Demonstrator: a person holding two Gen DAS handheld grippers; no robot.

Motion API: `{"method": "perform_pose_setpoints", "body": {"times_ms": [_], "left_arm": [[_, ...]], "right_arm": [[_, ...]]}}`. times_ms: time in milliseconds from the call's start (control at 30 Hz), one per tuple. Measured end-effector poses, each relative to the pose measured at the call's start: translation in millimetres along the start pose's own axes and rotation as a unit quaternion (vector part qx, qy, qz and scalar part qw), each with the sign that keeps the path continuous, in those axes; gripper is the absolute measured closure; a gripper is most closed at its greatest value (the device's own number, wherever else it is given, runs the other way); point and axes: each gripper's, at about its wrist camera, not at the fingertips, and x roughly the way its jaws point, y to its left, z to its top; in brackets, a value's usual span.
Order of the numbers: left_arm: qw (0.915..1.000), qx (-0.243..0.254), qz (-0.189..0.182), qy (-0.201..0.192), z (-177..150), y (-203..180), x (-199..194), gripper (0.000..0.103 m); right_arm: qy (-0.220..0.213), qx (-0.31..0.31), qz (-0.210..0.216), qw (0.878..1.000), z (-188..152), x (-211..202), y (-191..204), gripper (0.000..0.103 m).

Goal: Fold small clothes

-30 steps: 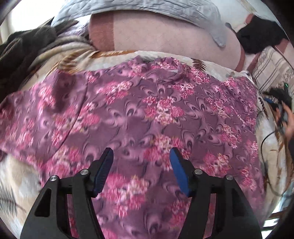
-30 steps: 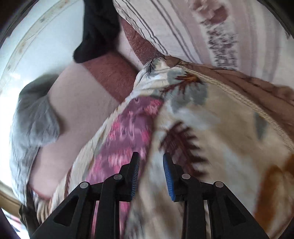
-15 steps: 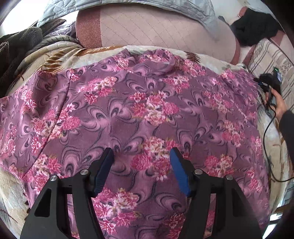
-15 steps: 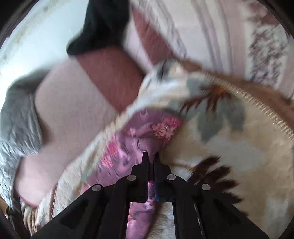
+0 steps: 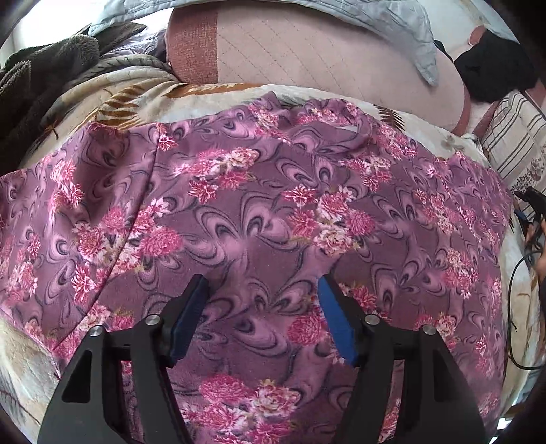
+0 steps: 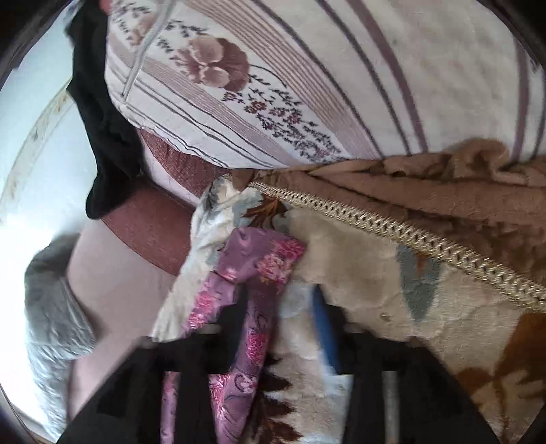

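A purple garment point(image 5: 259, 218) with pink flowers lies spread flat on a cream patterned blanket point(image 5: 112, 99), its neck at the far side. My left gripper point(image 5: 264, 300) hovers open and empty over the garment's near middle. In the right wrist view the garment's edge point(image 6: 252, 273) lies between the fingers of my right gripper point(image 6: 278, 321), which is open and motion-blurred, over the blanket point(image 6: 375, 307). The right gripper also shows at the far right of the left wrist view point(image 5: 529, 211).
A pink sofa back point(image 5: 307, 58) with a grey quilt point(image 5: 375, 20) over it stands behind. A dark fleece point(image 5: 37, 78) lies far left. A striped floral pillow point(image 6: 307, 78) and a black cloth point(image 6: 102, 112) sit at the right end. A brown blanket fold point(image 6: 460, 194) lies under the pillow.
My right gripper closed half a second ago and has now opened, its view shifting toward the pillow. My left gripper stayed open while its view settled over the garment.
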Motion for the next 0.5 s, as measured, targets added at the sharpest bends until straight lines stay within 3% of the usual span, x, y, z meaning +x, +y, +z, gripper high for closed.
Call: {"method": "perform_pose_setpoints", "body": {"times_ms": [67, 167, 233, 300, 333, 500], "left_arm": [[1.0000, 0.006, 0.004, -0.001, -1, -2, 1, 0.033], [0.9999, 0.012, 0.008, -0.004, -2, -6, 2, 0.030], [0.9998, 0.018, 0.011, -0.005, -2, -7, 3, 0.028], [0.9997, 0.022, 0.012, -0.006, -2, -8, 4, 0.028], [0.9997, 0.022, 0.012, -0.006, -2, -7, 3, 0.027], [1.0000, 0.005, -0.001, -0.004, -1, -2, 0, 0.028]], "right_arm": [[0.016, -0.007, -0.006, 1.000, 0, 12, 7, 0.054], [0.008, -0.036, -0.001, 0.999, -7, 24, 25, 0.054], [0.004, -0.070, -0.020, 0.997, -10, 32, 36, 0.054], [0.008, -0.100, -0.023, 0.995, -10, 35, 48, 0.065], [0.010, -0.109, -0.021, 0.994, -12, 33, 49, 0.090], [-0.036, -0.108, 0.005, 0.993, -7, -7, 55, 0.094]]}}
